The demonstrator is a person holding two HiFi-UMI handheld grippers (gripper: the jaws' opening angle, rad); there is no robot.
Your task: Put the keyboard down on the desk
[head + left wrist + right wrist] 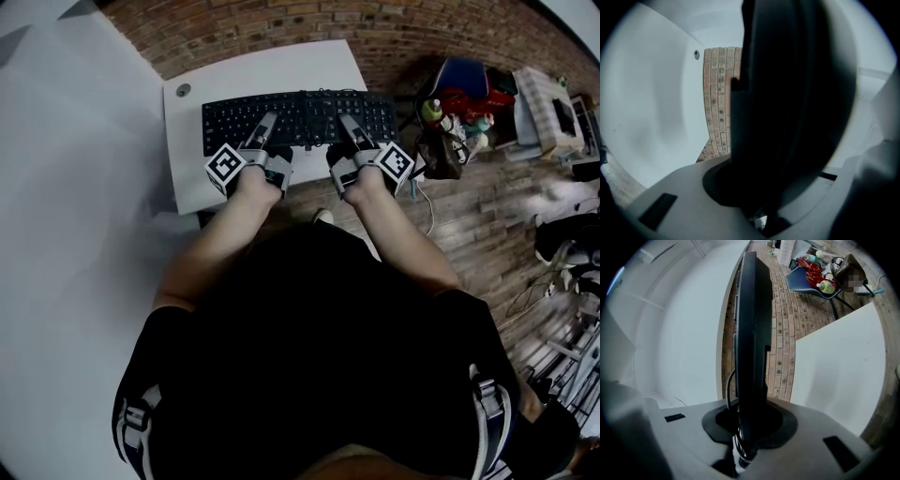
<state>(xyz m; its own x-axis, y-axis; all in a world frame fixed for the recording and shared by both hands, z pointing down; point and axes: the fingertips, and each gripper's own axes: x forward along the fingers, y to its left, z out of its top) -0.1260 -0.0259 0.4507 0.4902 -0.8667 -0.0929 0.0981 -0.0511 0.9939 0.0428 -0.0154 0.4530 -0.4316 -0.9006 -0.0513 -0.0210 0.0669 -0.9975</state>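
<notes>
Evidently unfinished: holds the keyboard (300, 117) over the far right corner of the desk (187, 178), apparently just clear of its top, with left gripper (265, 124) and right gripper (345, 122) each clamped on its near edge, and leaves lowering flat and releasing.

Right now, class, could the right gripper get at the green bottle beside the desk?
Probably not: the right gripper is clamped on the keyboard, and the green bottle lies off to its side, beyond the desk.
</notes>
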